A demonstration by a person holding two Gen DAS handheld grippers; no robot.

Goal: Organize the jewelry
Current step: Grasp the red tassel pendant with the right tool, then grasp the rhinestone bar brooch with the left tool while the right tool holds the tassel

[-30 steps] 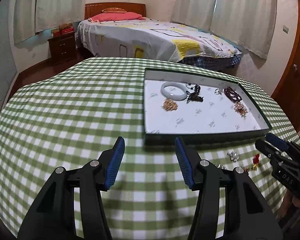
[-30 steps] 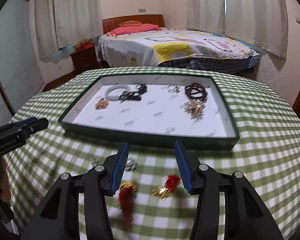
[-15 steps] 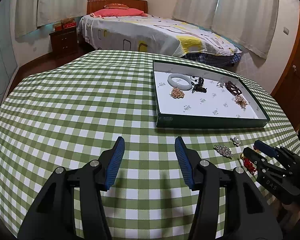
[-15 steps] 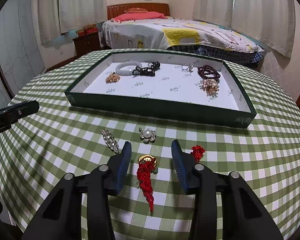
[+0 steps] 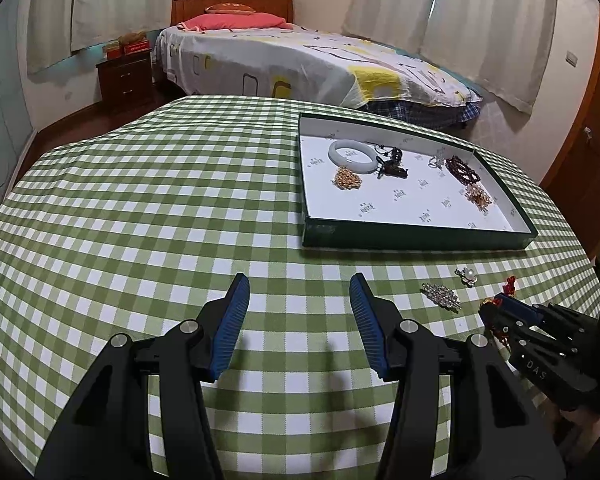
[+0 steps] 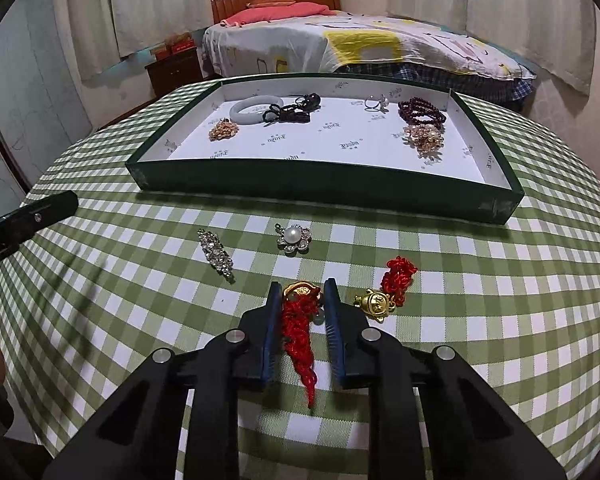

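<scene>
A green box tray (image 6: pixel 328 194) with a white floor holds a pale bangle (image 6: pixel 256 109), dark beads (image 6: pixel 420 110), gold pieces and a ring. On the checked cloth in front lie a crystal brooch (image 6: pixel 216 254), a pearl flower brooch (image 6: pixel 294 237), a second red-and-gold charm (image 6: pixel 392 284) and a red tassel charm with a gold top (image 6: pixel 298 316). My right gripper (image 6: pixel 299 292) is down on the cloth, its jaws closed in around the red tassel charm. My left gripper (image 5: pixel 298 286) is open and empty above bare cloth, left of the tray (image 5: pixel 416 236).
The round table ends close behind both grippers. A bed (image 5: pixel 300 60) and a nightstand (image 5: pixel 126 76) stand beyond the table. The right gripper also shows in the left wrist view (image 5: pixel 500 308), near the table's right edge.
My right gripper has dropped onto the red tassel charm and its jaws have narrowed around it. My left gripper has pulled back from the tray and stayed open.
</scene>
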